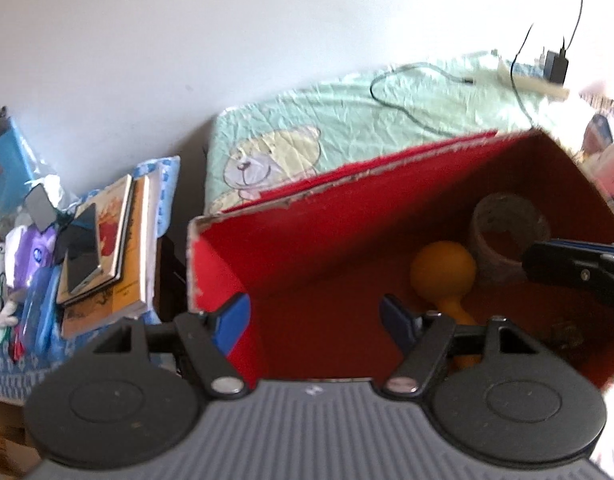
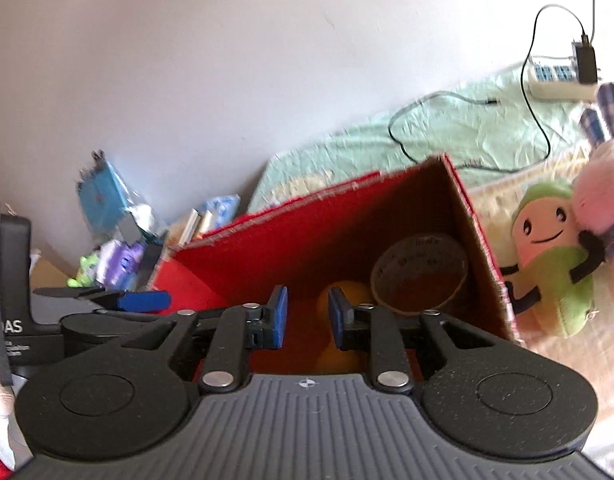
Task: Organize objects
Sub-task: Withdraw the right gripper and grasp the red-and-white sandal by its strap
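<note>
- So, both grippers are hanging over the red box (image 1: pixel 307 264), which sits on the bed with the mint bear blanket (image 1: pixel 347 120) behind it.
- Inside the box: an orange maraca-looking toy (image 1: pixel 443 268) on the floor of the box, and a brownish tape roll (image 1: pixel 503 236) tucked into the box's far right corner, just beside the toy's round head.
- The left gripper (image 1: pixel 315 320) is spread wide with nothing in it. One finger sits at the box's near left corner, the other is over the box floor, right by the toy's handle.
- The right gripper (image 2: pixel 305 316) is only narrowly parted, also empty as far as I can tell. It points straight down into the box, with the orange toy showing in the gap between its fingers and the tape roll a bit further toward the far right corner.
- The toy's long axis runs roughly from the near wall toward the back of the box, head at the far end.
- Outside the box on its right there's a green plush (image 2: pixel 547 264) against a pink plush (image 2: pixel 603 184). My guess is those go in next, and the right gripper is clearly nearer.
- To the box's left is a stack of books (image 1: pixel 107 248) with a phone on top.
</note>
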Available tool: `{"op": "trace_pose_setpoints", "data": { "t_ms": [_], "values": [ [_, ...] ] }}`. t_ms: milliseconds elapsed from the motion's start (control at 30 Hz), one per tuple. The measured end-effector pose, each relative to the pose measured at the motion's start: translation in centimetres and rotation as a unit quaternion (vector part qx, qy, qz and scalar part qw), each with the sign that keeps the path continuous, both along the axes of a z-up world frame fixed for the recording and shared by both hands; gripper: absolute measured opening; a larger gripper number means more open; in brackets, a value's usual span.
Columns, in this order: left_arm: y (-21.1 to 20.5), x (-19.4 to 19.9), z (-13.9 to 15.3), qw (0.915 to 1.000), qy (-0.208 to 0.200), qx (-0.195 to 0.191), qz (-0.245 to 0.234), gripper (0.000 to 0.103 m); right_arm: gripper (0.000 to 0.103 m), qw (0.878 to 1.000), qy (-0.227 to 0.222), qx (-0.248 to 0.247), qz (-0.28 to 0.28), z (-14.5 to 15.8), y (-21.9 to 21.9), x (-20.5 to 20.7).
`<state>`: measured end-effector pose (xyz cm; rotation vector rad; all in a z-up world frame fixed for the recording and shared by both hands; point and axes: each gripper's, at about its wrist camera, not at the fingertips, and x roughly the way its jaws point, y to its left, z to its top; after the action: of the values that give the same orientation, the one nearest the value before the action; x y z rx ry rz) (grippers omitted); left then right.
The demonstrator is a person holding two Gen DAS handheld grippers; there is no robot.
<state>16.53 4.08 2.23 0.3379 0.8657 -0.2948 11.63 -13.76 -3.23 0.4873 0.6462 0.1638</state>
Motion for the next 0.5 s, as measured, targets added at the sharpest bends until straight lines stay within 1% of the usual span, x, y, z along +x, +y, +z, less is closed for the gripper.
{"op": "trace_pose_setpoints", "data": {
  "t_ms": [133,167,233,300,333,400,500],
  "values": [
    [1.3,-2.4,1.6,0.9995,-0.005,-0.027,0.012,0.075,0.029,0.999,-0.029,0.007,0.025,0.7,-0.5,-1.8],
    [1.6,-3.2,1.9,0.9994,-0.005,-0.032,0.014,0.075,0.032,0.999,-0.034,0.009,0.032,1.0,-0.6,-2.2],
    [2.0,-4.9,2.5,0.9991,-0.005,-0.040,0.014,0.076,0.033,0.998,-0.047,0.015,0.045,1.2,-1.0,-3.1],
    [2.6,-6.6,2.7,0.9985,-0.003,-0.054,0.014,0.077,0.037,0.996,-0.058,0.024,0.062,1.4,-1.3,-4.0],
    [2.9,-7.5,2.8,0.9978,0.000,-0.064,0.013,0.078,0.037,0.995,-0.062,0.027,0.072,1.4,-1.5,-4.4],
    [3.4,-9.3,2.7,0.9965,0.009,-0.082,0.009,0.084,0.037,0.993,-0.063,0.036,0.097,1.4,-1.8,-5.1],
    [3.7,-11.4,1.8,0.9954,0.023,-0.092,0.007,0.087,0.037,0.988,-0.059,0.053,0.134,1.1,-2.1,-6.1]
  ]
}}
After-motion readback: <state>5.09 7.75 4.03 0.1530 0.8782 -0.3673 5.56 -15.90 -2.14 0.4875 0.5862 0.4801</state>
